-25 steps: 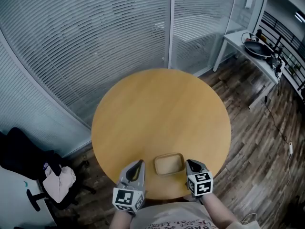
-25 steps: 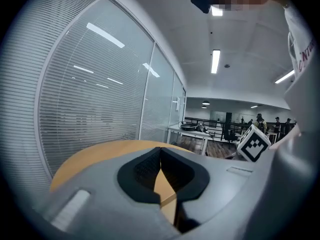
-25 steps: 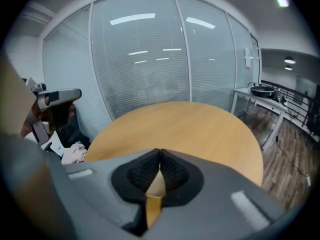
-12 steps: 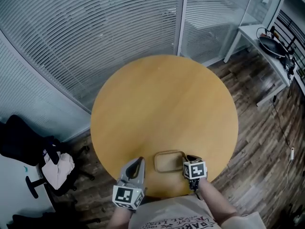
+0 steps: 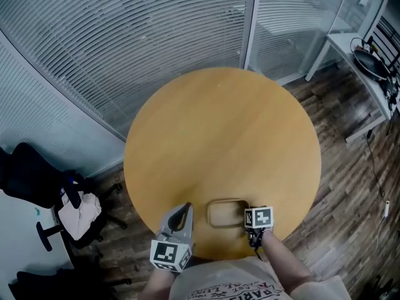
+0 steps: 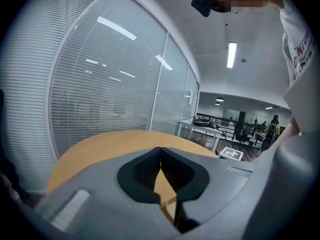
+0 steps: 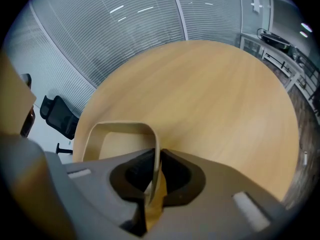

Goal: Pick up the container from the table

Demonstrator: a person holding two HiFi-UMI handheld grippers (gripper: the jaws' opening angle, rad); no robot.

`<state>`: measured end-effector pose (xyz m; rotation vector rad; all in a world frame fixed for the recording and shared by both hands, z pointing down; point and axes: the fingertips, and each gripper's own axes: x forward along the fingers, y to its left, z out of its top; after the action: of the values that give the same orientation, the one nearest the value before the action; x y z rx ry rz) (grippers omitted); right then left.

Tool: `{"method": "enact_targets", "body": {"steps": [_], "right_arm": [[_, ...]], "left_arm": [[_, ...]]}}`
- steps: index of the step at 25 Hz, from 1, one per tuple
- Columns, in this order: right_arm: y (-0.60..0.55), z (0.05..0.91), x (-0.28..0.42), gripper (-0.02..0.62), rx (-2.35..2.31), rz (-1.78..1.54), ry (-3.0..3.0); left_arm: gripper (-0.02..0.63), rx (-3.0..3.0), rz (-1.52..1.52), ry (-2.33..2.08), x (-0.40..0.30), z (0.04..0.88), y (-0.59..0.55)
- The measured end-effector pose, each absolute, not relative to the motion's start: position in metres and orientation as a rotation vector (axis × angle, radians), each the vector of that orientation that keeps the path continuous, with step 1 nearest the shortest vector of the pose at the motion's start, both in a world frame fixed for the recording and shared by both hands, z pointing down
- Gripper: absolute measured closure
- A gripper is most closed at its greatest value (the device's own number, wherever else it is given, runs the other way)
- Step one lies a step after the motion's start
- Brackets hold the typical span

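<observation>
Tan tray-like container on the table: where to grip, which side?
Pinch the thin right-hand wall of the shallow tan rounded-rectangle container, coming from its right, fingers astride the rim. It lies flat and open-topped on the round wooden table, so only the wall offers a pinch. The right gripper is shut on that wall.

On my feed nothing reads with certainty. The person's shirt point(image 5: 232, 287) carries dark print along the bottom edge of the head view, cropped and too small to make out. In the left gripper view the same shirt shows red letters, curved and cut off, likewise illegible.
</observation>
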<state>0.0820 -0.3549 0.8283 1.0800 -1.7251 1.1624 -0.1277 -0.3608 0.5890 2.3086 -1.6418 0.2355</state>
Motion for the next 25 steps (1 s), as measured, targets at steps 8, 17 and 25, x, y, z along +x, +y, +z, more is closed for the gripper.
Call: {"method": "enact_targets", "body": {"steps": [8,17,25], "right_arm": [[-0.365,0.825,0.085,0.576,1.101,1.116,-1.744],[-0.387,0.756,0.088,0.589,1.204,0.958,-1.930],[-0.416,0.639,0.092,0.589,1.393,0.754,-2.151]], "left_arm": [[0.598,2.317,0.244,-1.633,-0.125,0.586,-0.370],[0.598,2.330,0.233,-1.639,-0.121,0.579,-0.372],[0.598,2.421,0.148,-1.637,-0.111,0.540,-0.377]]}}
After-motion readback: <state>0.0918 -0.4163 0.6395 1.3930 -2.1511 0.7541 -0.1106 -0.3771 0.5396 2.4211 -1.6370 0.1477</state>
